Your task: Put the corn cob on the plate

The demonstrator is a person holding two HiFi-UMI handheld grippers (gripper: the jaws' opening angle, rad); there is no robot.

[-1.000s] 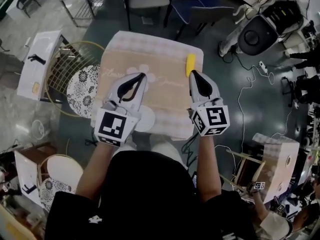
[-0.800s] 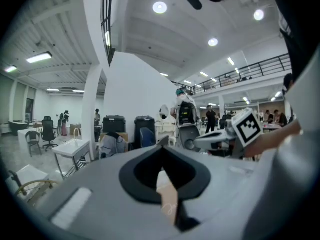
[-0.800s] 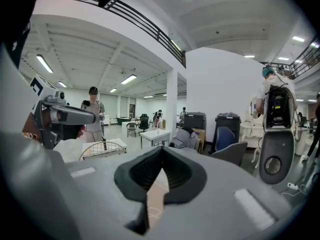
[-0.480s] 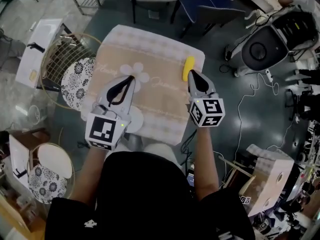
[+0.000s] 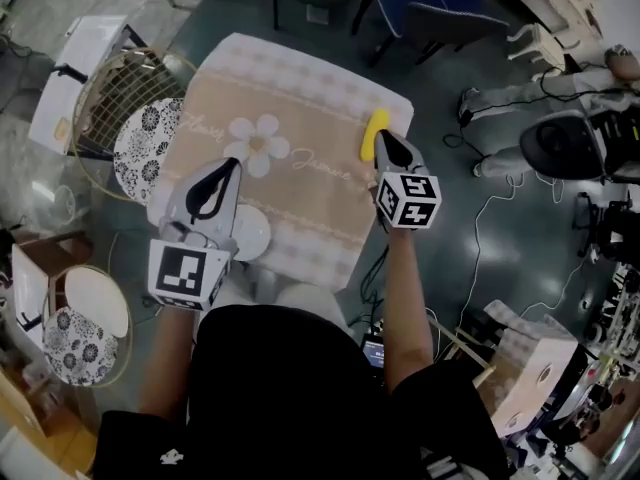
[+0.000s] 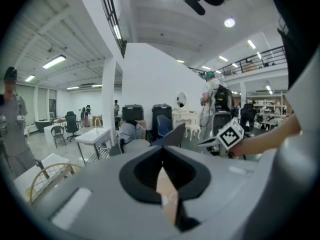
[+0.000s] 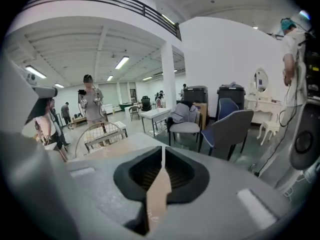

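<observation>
In head view only: corn cob [image 5: 374,134].

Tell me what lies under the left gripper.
A white plate on the beige tablecloth. The left gripper covers the plate's left part, so what lies there cannot be seen.

A big open lab hall, by the look of it; glossy grey floor [image 5: 450,238] strewn with cables [image 5: 500,193]; strip lights [image 7: 122,62] overhead; a railed mezzanine [image 6: 252,63]; office chairs [image 7: 230,126], a white work table [image 7: 152,115], people [image 7: 91,104] standing about with gear.
</observation>
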